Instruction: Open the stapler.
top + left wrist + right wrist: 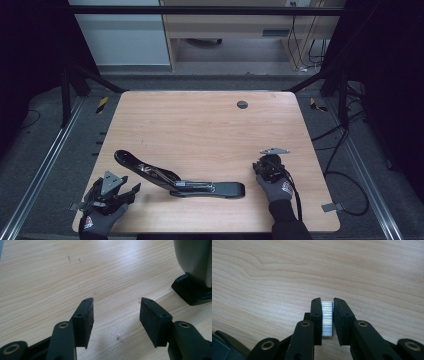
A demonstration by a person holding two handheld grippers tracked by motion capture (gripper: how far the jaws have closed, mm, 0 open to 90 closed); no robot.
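Right gripper [263, 167], high view: we record it near the right front part of the wooden table [200, 125], held in a gloved hand [278, 189], with its grey three-cornered plate on top and a cable trailing back over the wrist. We cannot read its jaws from up here. Left gripper [131, 191], same view: we note it at the table's front left corner, also in a gloved hand [97, 220], its 2 jaws spread and pointing toward the middle of the table. Between the 2 grippers lies 1 large black stapler [175, 179], opened out flat, its arm stretched toward the left rear and its base toward the right; metal parts show at the hinge.

Left gripper [116, 311], left gripper view: we list 2 black padded jaws standing well apart over bare wood, nothing between them. At the right edge sits a black end of the stapler [191, 291], resting on the table, apart from the jaws.

Right gripper [327, 305], right gripper view: we list 2 jaws drawn close together with 1 strip of staples [327, 318] between them, silvery and ribbed. Both pads appear to press on its sides, low over the wood.
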